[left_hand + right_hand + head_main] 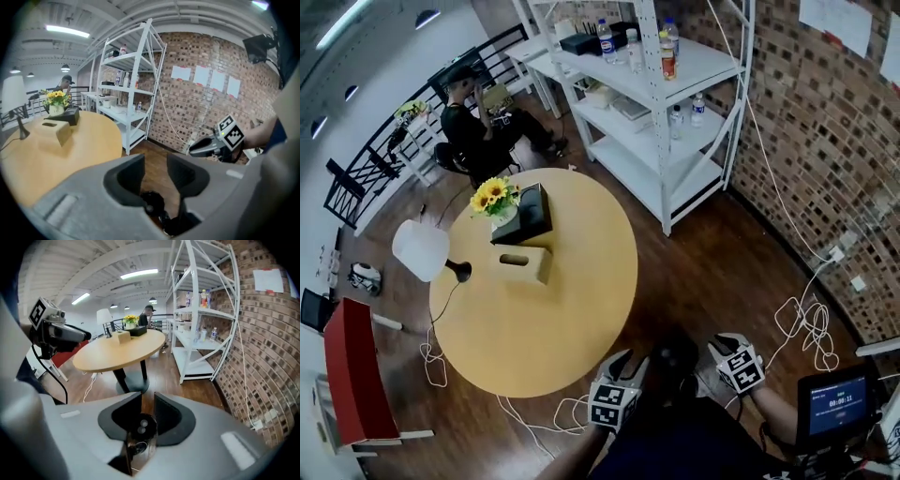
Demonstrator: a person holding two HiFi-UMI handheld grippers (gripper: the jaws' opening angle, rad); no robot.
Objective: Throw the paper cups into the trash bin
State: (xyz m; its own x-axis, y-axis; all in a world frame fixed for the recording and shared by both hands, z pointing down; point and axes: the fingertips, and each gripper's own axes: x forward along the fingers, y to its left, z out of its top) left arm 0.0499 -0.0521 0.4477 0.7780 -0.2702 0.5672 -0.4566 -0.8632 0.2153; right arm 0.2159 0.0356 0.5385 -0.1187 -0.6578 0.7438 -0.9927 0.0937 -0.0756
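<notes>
No paper cup and no trash bin shows in any view. Both grippers are held low near the person's body, off the near right edge of the round wooden table (pixel 581 319). My left gripper (pixel 155 161) stands open, with only floor showing between its dark jaws; the head view has it at the left gripper (pixel 622 366). My right gripper (pixel 147 400) has a narrow gap between its jaws and nothing in it; the head view has it at the right gripper (pixel 724 347).
On the table's far side stand a sunflower vase (pixel 494 200), a black box (pixel 528 212), a wooden tissue box (pixel 525 262) and a white lamp (pixel 422 250). A white shelf rack (pixel 661 112) lines the brick wall. Cables (pixel 811 323) lie on the floor. A seated person (pixel 473 127) and a red chair (pixel 352 375) are at the left.
</notes>
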